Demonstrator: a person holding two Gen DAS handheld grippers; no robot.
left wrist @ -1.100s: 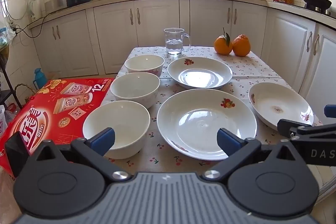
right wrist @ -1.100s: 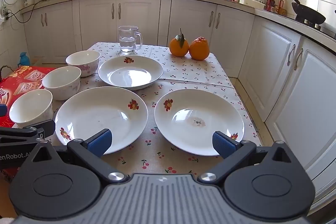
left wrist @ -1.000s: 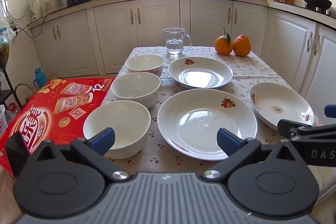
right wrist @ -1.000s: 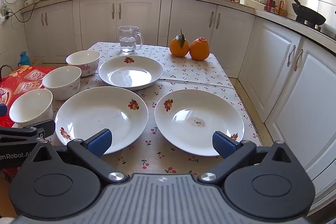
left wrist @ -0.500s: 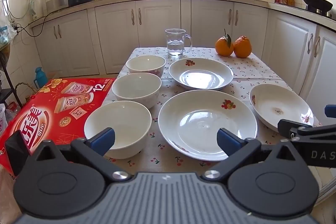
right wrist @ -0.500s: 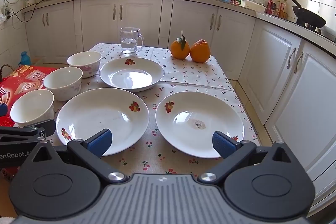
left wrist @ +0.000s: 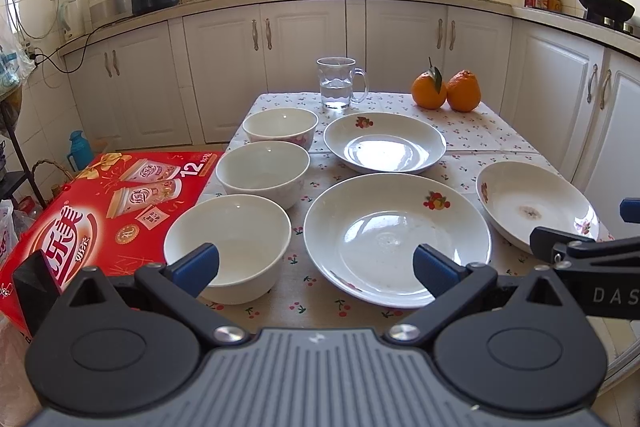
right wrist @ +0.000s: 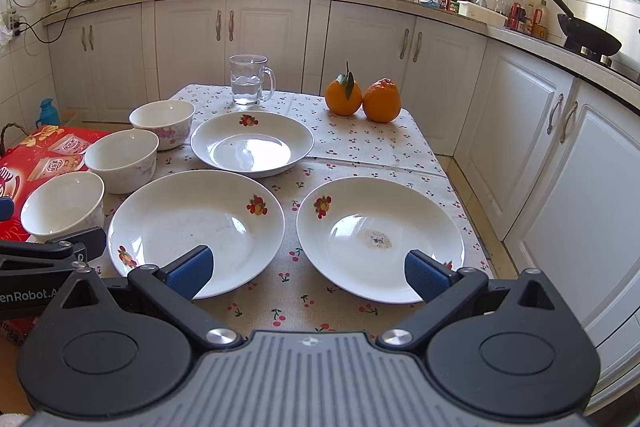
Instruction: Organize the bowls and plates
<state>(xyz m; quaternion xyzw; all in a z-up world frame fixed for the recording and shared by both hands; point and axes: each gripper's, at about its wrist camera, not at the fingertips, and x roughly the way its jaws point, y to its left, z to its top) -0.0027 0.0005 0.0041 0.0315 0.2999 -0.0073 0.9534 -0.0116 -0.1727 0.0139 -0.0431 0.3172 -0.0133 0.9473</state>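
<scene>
1. The left gripper [left wrist: 316, 263] hangs off the near edge of the table [left wrist: 472, 131], its blue-padded fingers spread wide apart and holding nothing.
2. The right gripper [right wrist: 306, 269] hangs off the same near edge further right, fingers just as wide, also empty.
3. 3 white bowls run in a line along the table's left edge: the near bowl [left wrist: 228, 247] by the near-left corner, the middle bowl [left wrist: 262, 173] behind it, the far bowl [left wrist: 280, 127] behind that. They sit close together; whether they touch I cannot tell.
4. The big plate [left wrist: 396, 237] lies at the middle of the near edge, just beside the near bowl.
5. The right plate [right wrist: 380, 237] lies by the right edge, near the near-right corner, with a brownish smudge in its well.
6. The far plate [right wrist: 252, 145] sits mid-table behind the big plate.
7. A glass mug [right wrist: 248, 79] holding water stands at the far edge; 2 oranges [right wrist: 362, 99] sit touching toward the far-right corner.
8. A red carton [left wrist: 100, 211] lies just off the table's left edge.
</scene>
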